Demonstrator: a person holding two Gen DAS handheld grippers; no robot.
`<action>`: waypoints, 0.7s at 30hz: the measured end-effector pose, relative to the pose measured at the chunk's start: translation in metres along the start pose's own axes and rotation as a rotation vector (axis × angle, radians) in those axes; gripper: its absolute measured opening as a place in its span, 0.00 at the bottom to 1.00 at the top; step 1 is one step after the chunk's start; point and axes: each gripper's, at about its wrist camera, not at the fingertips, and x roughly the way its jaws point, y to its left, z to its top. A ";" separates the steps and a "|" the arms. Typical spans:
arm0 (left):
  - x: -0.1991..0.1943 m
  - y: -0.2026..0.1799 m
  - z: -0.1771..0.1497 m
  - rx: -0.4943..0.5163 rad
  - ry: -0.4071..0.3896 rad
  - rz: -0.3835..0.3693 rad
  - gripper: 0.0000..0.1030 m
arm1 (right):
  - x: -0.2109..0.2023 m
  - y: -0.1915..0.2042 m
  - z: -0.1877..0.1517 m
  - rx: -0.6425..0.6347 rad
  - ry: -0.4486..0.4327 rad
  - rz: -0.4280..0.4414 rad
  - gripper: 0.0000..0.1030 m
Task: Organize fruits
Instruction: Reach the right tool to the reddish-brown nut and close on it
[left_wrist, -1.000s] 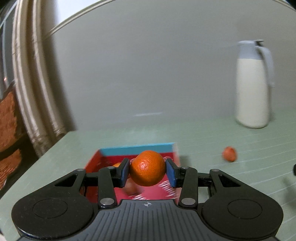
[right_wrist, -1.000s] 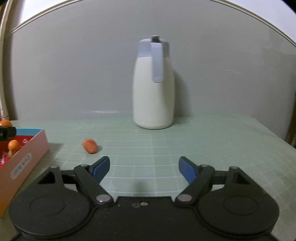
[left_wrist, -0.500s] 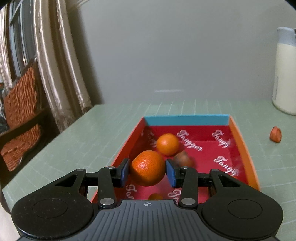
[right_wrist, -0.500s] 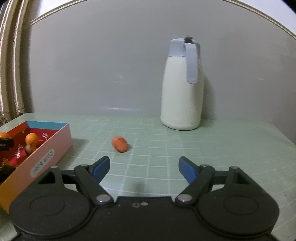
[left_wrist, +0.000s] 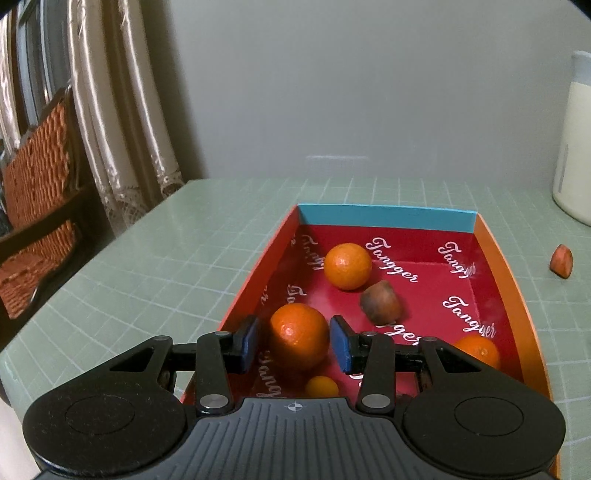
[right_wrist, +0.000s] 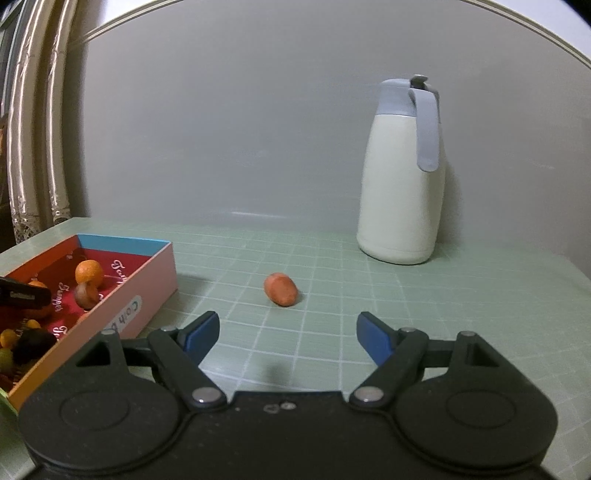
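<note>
We log: left gripper (left_wrist: 293, 343), jaws clamped on an orange (left_wrist: 298, 341) over the box (left_wrist: 502, 273) for release; right gripper (right_wrist: 284, 334), jaws apart, facing a stray fruit (right_wrist: 280, 289) mid-worktop.

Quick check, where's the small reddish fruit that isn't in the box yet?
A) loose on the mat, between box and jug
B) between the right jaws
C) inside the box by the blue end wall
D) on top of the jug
A: in the right wrist view the reddish fruit lies alone on the mat, right of the box and left of the jug, ahead of the empty open right gripper.
</note>
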 end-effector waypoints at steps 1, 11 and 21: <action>0.000 0.000 0.001 -0.001 0.003 -0.002 0.41 | 0.001 0.001 0.000 -0.002 0.000 0.004 0.79; -0.031 0.000 0.006 0.012 -0.068 -0.007 0.89 | 0.005 0.012 0.002 -0.005 -0.002 0.045 0.79; -0.060 0.009 0.003 -0.012 -0.139 -0.014 0.97 | 0.012 0.010 0.002 0.014 0.023 0.056 0.81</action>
